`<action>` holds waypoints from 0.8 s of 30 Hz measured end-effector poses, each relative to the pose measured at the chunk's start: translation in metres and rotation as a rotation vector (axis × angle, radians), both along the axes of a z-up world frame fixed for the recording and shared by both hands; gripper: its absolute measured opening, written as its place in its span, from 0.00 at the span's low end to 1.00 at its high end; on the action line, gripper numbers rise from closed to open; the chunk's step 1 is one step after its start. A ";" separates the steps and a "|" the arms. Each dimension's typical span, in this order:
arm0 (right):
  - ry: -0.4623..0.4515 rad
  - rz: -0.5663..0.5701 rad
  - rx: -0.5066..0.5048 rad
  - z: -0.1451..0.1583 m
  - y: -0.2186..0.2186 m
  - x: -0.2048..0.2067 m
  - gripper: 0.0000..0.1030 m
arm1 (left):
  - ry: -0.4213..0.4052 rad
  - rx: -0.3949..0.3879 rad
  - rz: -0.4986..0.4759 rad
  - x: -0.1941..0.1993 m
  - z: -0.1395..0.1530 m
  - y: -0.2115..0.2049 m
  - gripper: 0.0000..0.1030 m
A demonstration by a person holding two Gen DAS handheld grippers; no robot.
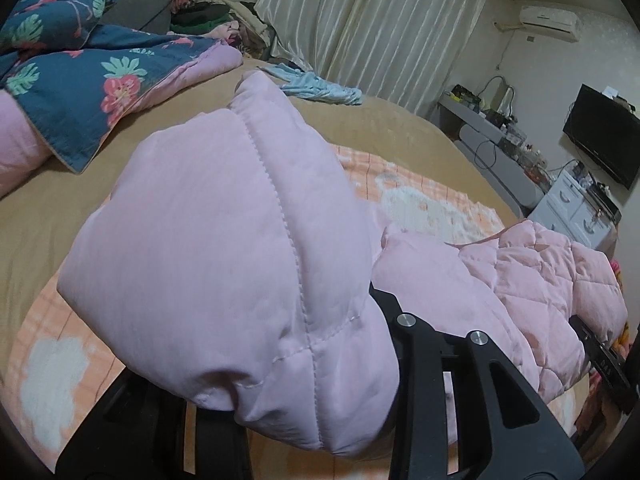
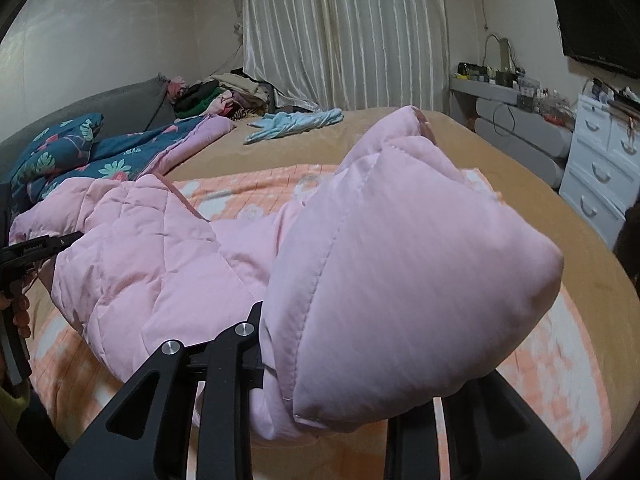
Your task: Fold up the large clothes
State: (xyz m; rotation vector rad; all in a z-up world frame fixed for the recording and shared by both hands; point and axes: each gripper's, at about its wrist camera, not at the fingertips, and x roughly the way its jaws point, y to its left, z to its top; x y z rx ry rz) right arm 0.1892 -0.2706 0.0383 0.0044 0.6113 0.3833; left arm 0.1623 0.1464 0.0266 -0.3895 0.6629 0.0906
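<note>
A large pink quilted jacket [image 1: 224,240] hangs between both grippers above the bed. My left gripper [image 1: 320,368] is shut on one puffy end of it, which bulges over the fingers and hides the tips. My right gripper [image 2: 340,364] is shut on the other end [image 2: 400,264], its tips hidden in the fabric too. The jacket's quilted middle [image 2: 136,248] sags onto an orange and white checked blanket [image 2: 248,192]. The left gripper's black body [image 2: 28,252] shows at the left edge of the right wrist view.
The bed has a tan cover [image 1: 384,120]. A blue floral quilt [image 1: 80,80] lies at the left, a light blue garment [image 2: 292,122] at the far side, a clothes pile [image 2: 224,96] by the curtain. White drawers [image 2: 604,168], a desk and a wall TV [image 1: 600,132] stand right.
</note>
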 end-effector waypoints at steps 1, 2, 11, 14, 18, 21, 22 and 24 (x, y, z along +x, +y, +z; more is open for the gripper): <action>0.006 -0.005 0.005 -0.003 -0.003 -0.005 0.24 | 0.004 0.004 -0.001 -0.006 -0.003 -0.001 0.25; 0.014 -0.012 0.012 -0.006 -0.006 -0.010 0.24 | 0.007 0.007 -0.002 -0.010 -0.005 -0.001 0.26; 0.117 -0.087 0.056 -0.043 -0.023 -0.031 0.29 | 0.060 0.012 -0.003 -0.041 -0.041 -0.002 0.31; 0.172 -0.118 0.089 -0.060 -0.030 -0.031 0.33 | 0.081 0.005 0.001 -0.046 -0.055 0.001 0.35; 0.278 -0.173 0.191 -0.084 -0.047 -0.033 0.45 | 0.105 -0.009 0.009 -0.056 -0.072 0.004 0.45; 0.321 -0.198 0.246 -0.094 -0.057 -0.039 0.57 | 0.106 -0.014 0.012 -0.065 -0.078 0.005 0.54; 0.331 -0.207 0.253 -0.095 -0.059 -0.041 0.59 | 0.108 -0.014 0.014 -0.068 -0.079 0.006 0.56; 0.345 -0.217 0.262 -0.097 -0.063 -0.045 0.70 | 0.114 -0.018 0.020 -0.072 -0.080 0.007 0.63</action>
